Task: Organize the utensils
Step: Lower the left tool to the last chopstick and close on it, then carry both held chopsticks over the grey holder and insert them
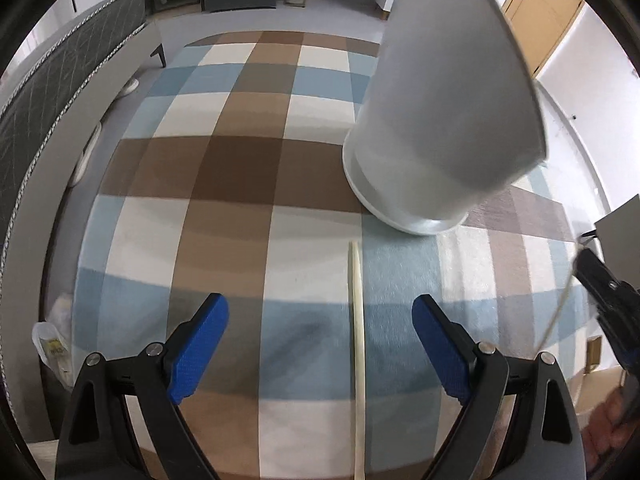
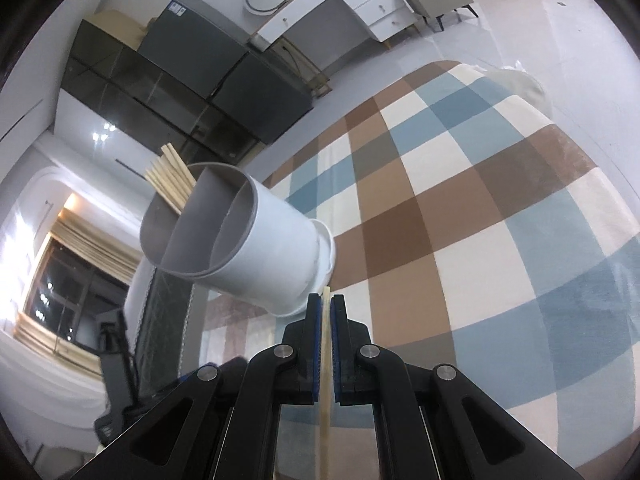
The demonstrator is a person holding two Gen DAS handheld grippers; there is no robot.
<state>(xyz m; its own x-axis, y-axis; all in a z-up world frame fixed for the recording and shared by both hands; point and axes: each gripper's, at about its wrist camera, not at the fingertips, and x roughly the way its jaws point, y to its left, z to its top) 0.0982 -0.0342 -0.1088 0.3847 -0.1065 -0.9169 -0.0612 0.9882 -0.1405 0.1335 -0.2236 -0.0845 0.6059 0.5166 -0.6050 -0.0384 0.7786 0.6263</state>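
A white utensil holder point(image 1: 440, 120) stands on the checked cloth, with a grey divided inside point(image 2: 200, 224). Several pale chopsticks point(image 2: 170, 180) stick out of its far compartment. One pale chopstick point(image 1: 357, 344) lies on the cloth in front of the holder. My left gripper point(image 1: 320, 344) is open above it, with the chopstick between its blue pads and closer to the right pad. My right gripper point(image 2: 327, 300) is shut on a chopstick point(image 2: 326, 380) whose tip points at the holder's base.
The checked cloth point(image 1: 224, 216) in brown, blue and cream covers the table. A padded grey bench point(image 1: 48, 92) runs along the left. Dark cabinets point(image 2: 192, 88) and a white dresser point(image 2: 352, 4) stand across the room. The other gripper point(image 1: 612, 300) shows at the right edge.
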